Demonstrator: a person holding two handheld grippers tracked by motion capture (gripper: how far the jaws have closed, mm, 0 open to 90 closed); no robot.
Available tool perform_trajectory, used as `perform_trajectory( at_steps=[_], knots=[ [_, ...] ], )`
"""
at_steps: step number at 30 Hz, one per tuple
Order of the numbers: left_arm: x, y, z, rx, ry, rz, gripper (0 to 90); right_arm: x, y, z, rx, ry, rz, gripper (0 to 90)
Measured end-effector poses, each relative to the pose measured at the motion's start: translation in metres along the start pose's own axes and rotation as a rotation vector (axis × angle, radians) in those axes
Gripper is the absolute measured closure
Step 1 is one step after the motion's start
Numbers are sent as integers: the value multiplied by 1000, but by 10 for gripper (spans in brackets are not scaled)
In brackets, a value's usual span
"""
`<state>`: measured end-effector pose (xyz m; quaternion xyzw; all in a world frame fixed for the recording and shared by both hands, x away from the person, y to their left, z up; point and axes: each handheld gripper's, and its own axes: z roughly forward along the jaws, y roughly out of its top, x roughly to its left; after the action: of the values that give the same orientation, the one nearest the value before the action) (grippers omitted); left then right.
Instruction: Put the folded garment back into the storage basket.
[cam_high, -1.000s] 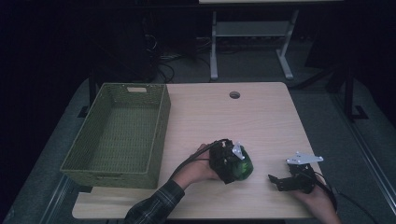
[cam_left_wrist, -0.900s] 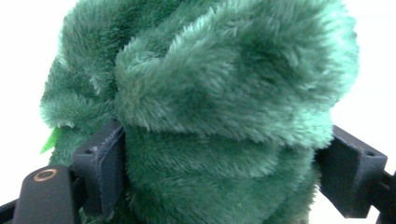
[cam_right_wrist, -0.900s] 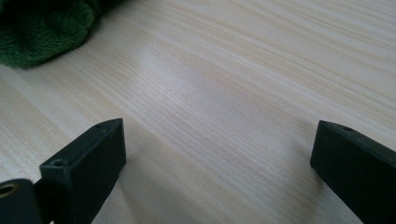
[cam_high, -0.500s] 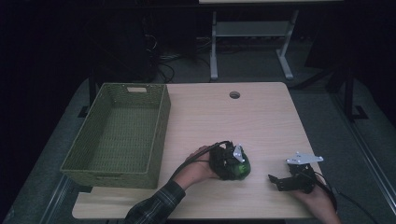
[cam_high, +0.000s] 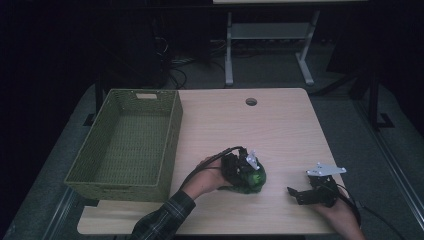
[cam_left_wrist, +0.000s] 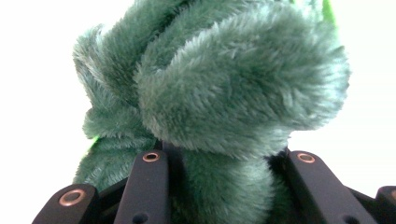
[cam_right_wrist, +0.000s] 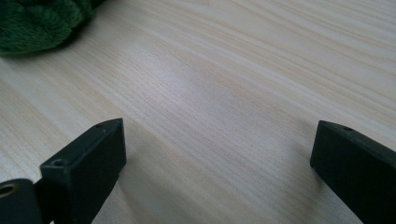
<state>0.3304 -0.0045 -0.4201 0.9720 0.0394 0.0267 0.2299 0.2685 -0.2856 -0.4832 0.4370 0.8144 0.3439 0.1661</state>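
The left gripper (cam_high: 250, 176) jaws have just closed, clamping the green plush toy (cam_left_wrist: 224, 93) between them.

The person's left forearm, in a dark plaid sleeve (cam_high: 160, 220), comes in over the near edge of the pale wooden table (cam_high: 280, 125) and angles toward its middle. The left hand (cam_high: 205, 180) carries the black left gripper (cam_high: 245, 172), tipped downward; its jaws have just been closing and now press on the fuzzy green plush toy (cam_left_wrist: 233, 93) between them. Near the table's near right corner, the right hand (cam_high: 340, 217) holds the black right gripper (cam_high: 295, 195) low and level, pointing left, jaws spread wide apart with nothing between them.
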Motion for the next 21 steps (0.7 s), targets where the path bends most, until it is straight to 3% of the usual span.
perform_trajectory(
  at_steps=[21],
  knots=[
    [7, 10, -57, -34, 6, 3, 640, 0, 0, 0, -1, 0, -2, 32]
  ],
)
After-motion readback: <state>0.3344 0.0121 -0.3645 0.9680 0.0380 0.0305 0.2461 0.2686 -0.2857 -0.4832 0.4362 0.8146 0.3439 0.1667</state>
